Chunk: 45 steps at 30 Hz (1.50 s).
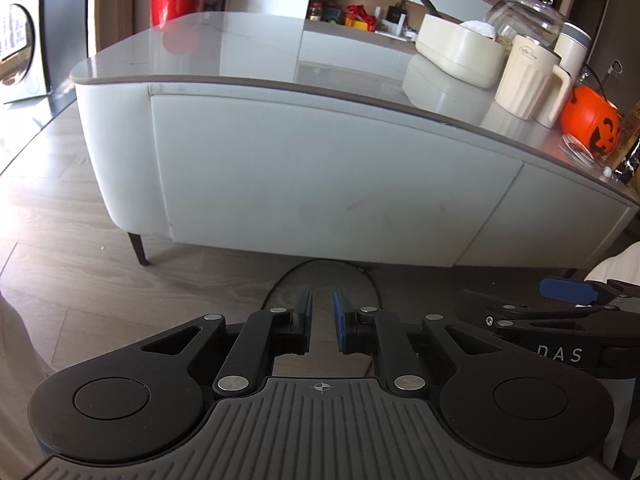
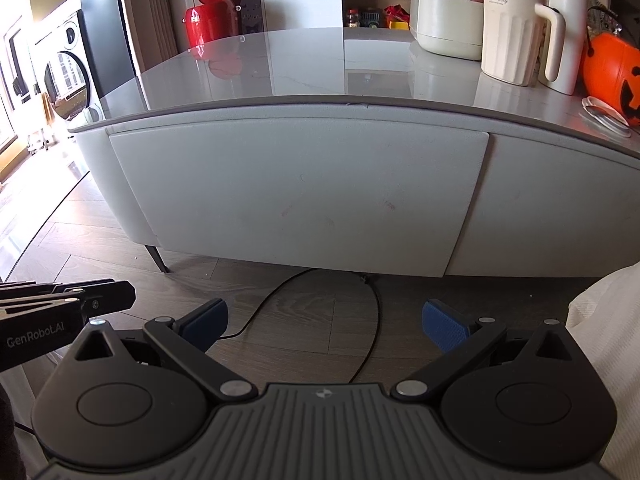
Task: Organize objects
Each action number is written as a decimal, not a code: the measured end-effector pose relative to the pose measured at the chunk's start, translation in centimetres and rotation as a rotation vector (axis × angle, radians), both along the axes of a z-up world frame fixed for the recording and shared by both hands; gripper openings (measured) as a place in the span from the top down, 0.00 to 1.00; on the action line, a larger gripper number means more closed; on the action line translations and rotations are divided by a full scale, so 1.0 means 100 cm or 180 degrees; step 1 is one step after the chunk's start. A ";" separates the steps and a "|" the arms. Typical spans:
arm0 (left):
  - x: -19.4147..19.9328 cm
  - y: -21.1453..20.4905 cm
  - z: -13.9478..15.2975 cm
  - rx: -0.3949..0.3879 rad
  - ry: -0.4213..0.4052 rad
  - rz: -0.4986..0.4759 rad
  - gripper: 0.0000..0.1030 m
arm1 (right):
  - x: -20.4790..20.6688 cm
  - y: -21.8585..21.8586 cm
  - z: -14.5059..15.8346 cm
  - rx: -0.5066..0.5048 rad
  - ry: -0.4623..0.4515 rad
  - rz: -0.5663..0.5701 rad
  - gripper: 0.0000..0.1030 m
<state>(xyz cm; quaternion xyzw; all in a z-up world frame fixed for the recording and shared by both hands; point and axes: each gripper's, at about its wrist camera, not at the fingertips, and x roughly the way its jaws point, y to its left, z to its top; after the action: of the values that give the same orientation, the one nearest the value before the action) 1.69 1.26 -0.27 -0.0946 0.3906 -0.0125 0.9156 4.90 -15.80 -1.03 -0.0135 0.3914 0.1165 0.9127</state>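
Note:
Both grippers hang low in front of a white coffee table [image 1: 320, 168], above the wood floor. My left gripper [image 1: 322, 320] has its blue pads close together with a narrow gap and holds nothing. My right gripper [image 2: 325, 322] is wide open and empty; it also shows at the right of the left wrist view [image 1: 568, 292]. On the table's right end stand a cream ribbed mug [image 2: 510, 32], a cream tub [image 2: 448, 26], a tall cream and grey canister [image 2: 568, 20], a glass jar [image 1: 524, 16] and an orange pumpkin bucket [image 2: 612, 76].
A black cable [image 2: 360, 308] loops on the floor under the table edge. A red pot [image 2: 210, 22] stands at the table's far side. A washing machine [image 2: 64, 68] is at the far left. White cloth [image 2: 608, 340] lies at the right.

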 end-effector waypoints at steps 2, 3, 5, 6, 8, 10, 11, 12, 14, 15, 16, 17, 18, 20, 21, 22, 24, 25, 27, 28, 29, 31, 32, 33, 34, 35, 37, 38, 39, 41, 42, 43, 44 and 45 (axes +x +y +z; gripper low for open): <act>0.003 0.001 0.003 0.0030 -0.0004 -0.0001 0.86 | 0.003 -0.001 0.000 0.0012 0.0038 0.0006 0.00; 0.005 0.001 0.005 0.0075 -0.0022 -0.0005 0.86 | 0.007 -0.003 0.000 0.0021 0.0073 0.0013 0.00; 0.009 0.003 0.008 0.0142 -0.0058 -0.0024 0.86 | 0.013 -0.005 -0.001 0.0053 0.0165 0.0010 0.00; 0.011 0.004 0.009 0.0165 -0.0070 -0.0034 0.86 | 0.016 -0.006 -0.001 0.0077 0.0204 0.0000 0.00; 0.019 0.008 0.011 0.0231 -0.0092 -0.0051 0.86 | 0.022 -0.007 -0.001 0.0131 0.0263 -0.0009 0.00; 0.028 0.015 0.013 0.0320 -0.0128 -0.0067 0.85 | 0.027 -0.008 0.000 0.0181 0.0299 0.0014 0.00; 0.033 0.020 0.014 0.0353 -0.0154 -0.0049 0.85 | 0.031 -0.008 0.002 0.0193 0.0293 0.0033 0.00; 0.038 0.026 0.016 0.0377 -0.0185 -0.0015 0.85 | 0.035 -0.008 0.004 0.0182 0.0265 0.0055 0.00; 0.051 0.043 0.024 0.0424 -0.0287 0.0083 0.85 | 0.045 -0.007 0.009 0.0082 0.0148 0.0124 0.00; 0.058 0.054 0.031 0.0465 -0.0393 0.0127 0.85 | 0.050 -0.006 0.012 -0.0026 0.0056 0.0162 0.00; 0.064 0.062 0.037 0.0520 -0.0475 0.0145 0.85 | 0.056 -0.006 0.015 -0.0160 -0.0048 0.0193 0.00; 0.069 0.069 0.042 0.0592 -0.0544 0.0144 0.85 | 0.062 -0.007 0.017 -0.0277 -0.0153 0.0216 0.00; 0.074 0.075 0.046 0.0679 -0.0607 0.0109 0.85 | 0.067 -0.009 0.020 -0.0355 -0.0248 0.0234 0.00; 0.087 0.088 0.048 0.0909 -0.0684 -0.0030 0.85 | 0.081 -0.018 0.027 -0.0450 -0.0430 0.0267 0.00; 0.091 0.094 0.047 0.0949 -0.0646 -0.0018 0.85 | 0.087 -0.024 0.029 -0.0480 -0.0496 0.0270 0.00; 0.095 0.099 0.043 0.0934 -0.0604 0.0057 0.85 | 0.096 -0.030 0.030 -0.0514 -0.0552 0.0260 0.00; 0.098 0.112 0.032 0.0780 -0.0547 0.0245 0.85 | 0.113 -0.042 0.030 -0.0549 -0.0623 0.0206 0.00; 0.101 0.120 0.026 0.0687 -0.0460 0.0352 0.85 | 0.120 -0.049 0.028 -0.0543 -0.0638 0.0156 0.00; 0.108 0.131 0.021 0.0571 -0.0331 0.0488 0.85 | 0.135 -0.064 0.023 -0.0391 -0.0504 -0.0070 0.00; 0.110 0.140 0.022 0.0474 -0.0311 0.0519 0.85 | 0.142 -0.072 0.019 -0.0244 -0.0380 -0.0143 0.00; 0.112 0.146 0.023 0.0399 -0.0307 0.0479 0.86 | 0.147 -0.079 0.017 -0.0108 -0.0274 -0.0178 0.00; 0.117 0.154 0.030 0.0300 -0.0366 0.0159 0.84 | 0.154 -0.090 0.017 0.0122 -0.0137 -0.0148 0.00; 0.119 0.155 0.033 0.0303 -0.0398 0.0022 0.84 | 0.158 -0.096 0.017 0.0226 -0.0091 -0.0068 0.00; 0.120 0.156 0.035 0.0330 -0.0431 -0.0055 0.82 | 0.162 -0.101 0.018 0.0275 -0.0071 0.0036 0.00; 0.119 0.156 0.036 0.0354 -0.0467 -0.0060 0.82 | 0.166 -0.105 0.019 0.0269 -0.0085 0.0112 0.00; 0.118 0.157 0.036 0.0356 -0.0508 -0.0028 0.82 | 0.169 -0.109 0.021 0.0232 -0.0132 0.0162 0.00; 0.114 0.159 0.029 0.0236 -0.0526 0.0031 0.83 | 0.175 -0.119 0.019 0.0261 -0.0143 0.0205 0.00; 0.113 0.159 0.026 0.0174 -0.0490 0.0037 0.83 | 0.180 -0.123 0.016 0.0289 -0.0091 0.0251 0.00; 0.113 0.160 0.022 0.0141 -0.0453 0.0033 0.83 | 0.184 -0.124 0.013 0.0264 -0.0064 0.0281 0.00; 0.110 0.159 0.018 0.0171 -0.0404 0.0012 0.83 | 0.188 -0.123 0.006 0.0187 -0.0092 0.0335 0.00; 0.110 0.161 0.016 0.0168 -0.0385 0.0023 0.83 | 0.189 -0.122 0.002 0.0184 -0.0100 0.0341 0.00; 0.110 0.165 0.014 0.0130 -0.0365 0.0048 0.83 | 0.189 -0.121 -0.001 0.0217 -0.0131 0.0321 0.00; 0.111 0.166 0.014 0.0103 -0.0356 0.0069 0.83 | 0.188 -0.120 -0.004 0.0254 -0.0199 0.0275 0.00; 0.111 0.169 0.015 0.0085 -0.0357 0.0098 0.83 | 0.184 -0.117 -0.005 0.0279 -0.0255 0.0252 0.00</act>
<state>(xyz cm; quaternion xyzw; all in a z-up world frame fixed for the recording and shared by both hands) 12.78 18.20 1.19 -0.0876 0.3374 0.0015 0.9373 23.26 -27.54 -1.55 0.0064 0.3483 0.1689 0.9220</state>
